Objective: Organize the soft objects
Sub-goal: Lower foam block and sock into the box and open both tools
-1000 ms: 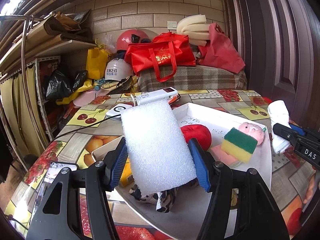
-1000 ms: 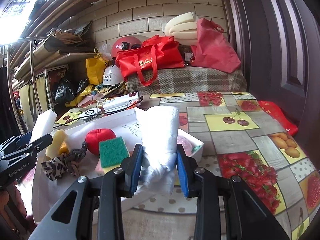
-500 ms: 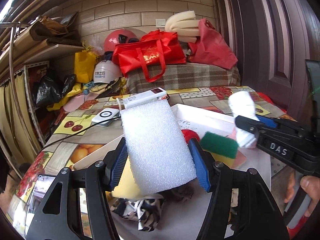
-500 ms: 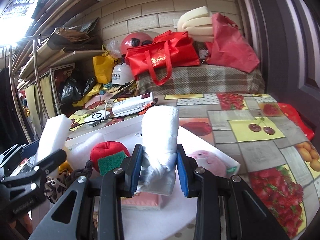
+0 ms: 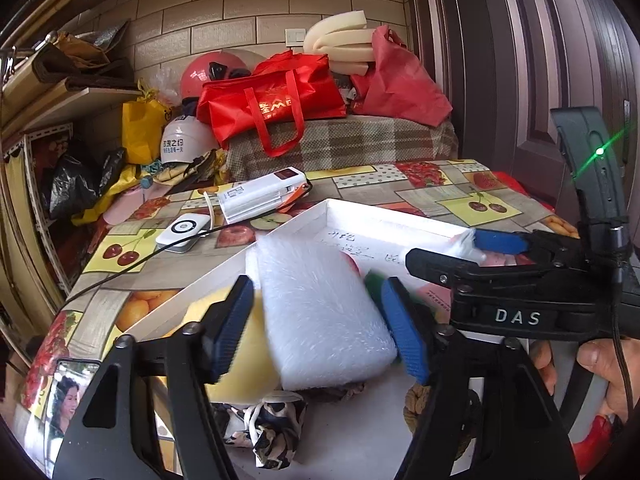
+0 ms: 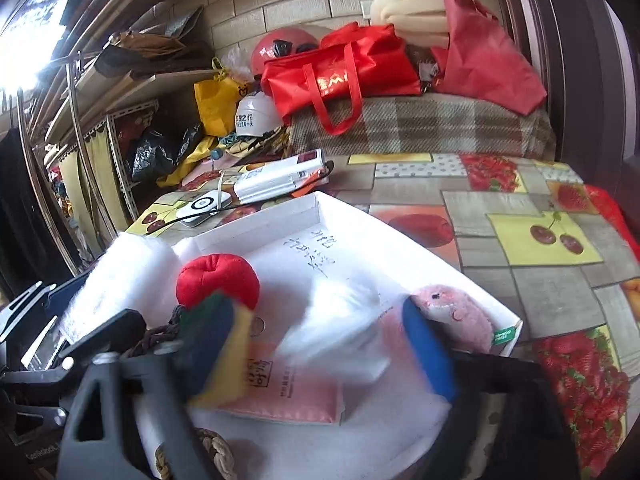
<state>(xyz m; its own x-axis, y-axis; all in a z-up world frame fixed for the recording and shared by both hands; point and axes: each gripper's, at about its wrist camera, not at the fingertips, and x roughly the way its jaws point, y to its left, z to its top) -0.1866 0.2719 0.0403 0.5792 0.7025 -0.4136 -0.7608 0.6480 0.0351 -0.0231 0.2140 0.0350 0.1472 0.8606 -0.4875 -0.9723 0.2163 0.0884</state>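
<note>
A white foam block lies between the open fingers of my left gripper, over the white tray; it touches the right pad but stands clear of the left pad. My right gripper is open over the tray, and a blurred white rolled towel sits loose between its fingers. In the tray lie a red plush apple, a green-and-yellow sponge, a pink plush toy, a pink pouch, a yellow sponge and a leopard-print cloth.
A white power bank and a small white device with a cable lie on the fruit-patterned table behind the tray. A phone lies at the table's left front. Red bags, helmets and shelves stand at the back.
Both grippers have opened and dropped lower over the tray. The foam block and the towel have been released from their grips. The right gripper has moved further left over the tray.
</note>
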